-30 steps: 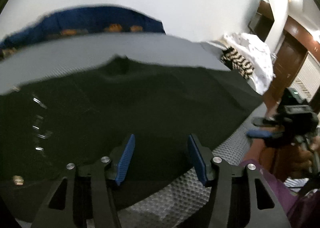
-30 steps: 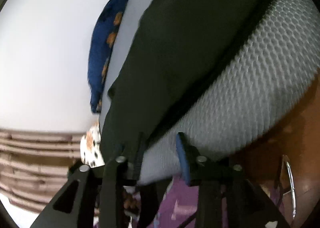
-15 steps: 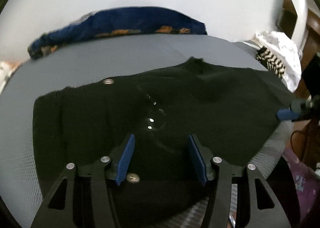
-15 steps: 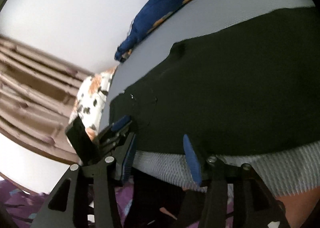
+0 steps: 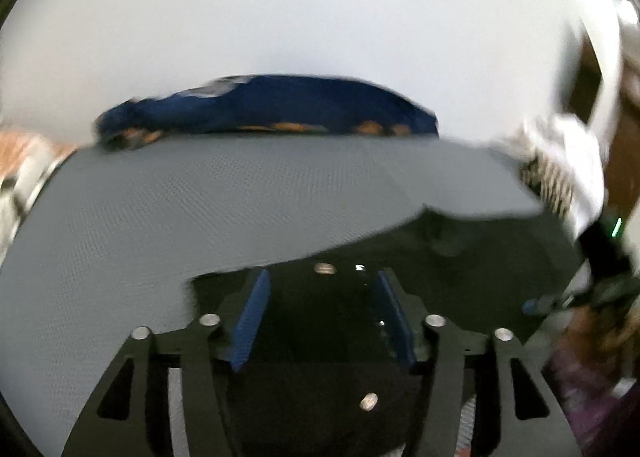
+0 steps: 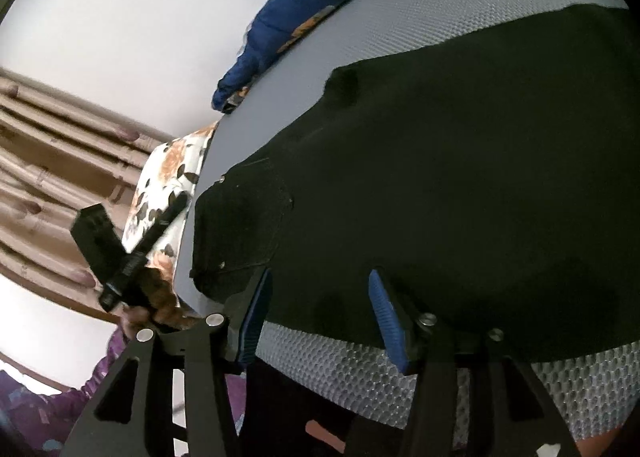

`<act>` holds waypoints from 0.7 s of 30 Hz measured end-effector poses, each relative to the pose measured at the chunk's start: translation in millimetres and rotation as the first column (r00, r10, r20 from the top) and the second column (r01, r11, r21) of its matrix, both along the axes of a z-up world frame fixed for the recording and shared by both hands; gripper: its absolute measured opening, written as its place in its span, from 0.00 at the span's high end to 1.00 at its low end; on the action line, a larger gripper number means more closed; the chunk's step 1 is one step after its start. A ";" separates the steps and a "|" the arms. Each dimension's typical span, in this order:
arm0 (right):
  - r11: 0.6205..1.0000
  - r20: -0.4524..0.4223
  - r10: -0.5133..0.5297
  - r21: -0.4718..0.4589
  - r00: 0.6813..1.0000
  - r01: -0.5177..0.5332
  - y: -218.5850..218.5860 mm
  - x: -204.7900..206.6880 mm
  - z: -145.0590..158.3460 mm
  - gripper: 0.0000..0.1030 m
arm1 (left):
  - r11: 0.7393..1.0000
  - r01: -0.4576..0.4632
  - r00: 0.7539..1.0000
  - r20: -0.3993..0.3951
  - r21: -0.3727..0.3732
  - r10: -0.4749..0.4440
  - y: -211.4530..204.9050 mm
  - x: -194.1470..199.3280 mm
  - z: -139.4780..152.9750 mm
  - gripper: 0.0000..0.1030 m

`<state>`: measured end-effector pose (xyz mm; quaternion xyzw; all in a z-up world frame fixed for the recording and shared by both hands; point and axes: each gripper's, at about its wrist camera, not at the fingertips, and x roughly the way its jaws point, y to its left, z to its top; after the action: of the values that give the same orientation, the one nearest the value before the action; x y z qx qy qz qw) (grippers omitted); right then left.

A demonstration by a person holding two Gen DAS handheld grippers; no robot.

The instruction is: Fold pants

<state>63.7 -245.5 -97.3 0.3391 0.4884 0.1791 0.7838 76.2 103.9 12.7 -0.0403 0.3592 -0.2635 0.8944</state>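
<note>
Two grippers with black frames and ribbed blue pads hover over black pants point(image 6: 460, 185) spread flat on a grey mattress point(image 5: 200, 209) with a fine honeycomb mesh weave. The pants are thick, matte cloth with small metal rivets and stitched pocket seams; in the right wrist view the waistband lies nearest the left gripper point(image 6: 120, 257), and the long axis runs away to the right, where the frame cuts off the legs. The right gripper point(image 6: 320, 313) sits at the near hem, jaws about half apart and opening, pads clear of the cloth. The left wrist view is blurred: that gripper's point(image 5: 320, 317) jaws are also opening, seemingly gripping nothing, with the pants below. A crumpled blue blanket point(image 5: 272, 109) with orange marks lines the far edge beneath a plain white wall point(image 5: 300, 9).
</note>
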 end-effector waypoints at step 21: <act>0.999 -0.038 -0.015 -0.034 0.999 0.014 6.3 2.1 -6.6 0.47 | 0.984 0.144 0.905 -0.389 -0.102 -0.173 26.4 59.1 -63.4 0.80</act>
<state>65.9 -239.2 -103.8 0.3328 0.5040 0.1588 0.7811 135.4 130.3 -50.7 -0.0950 0.5253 -0.3341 0.7767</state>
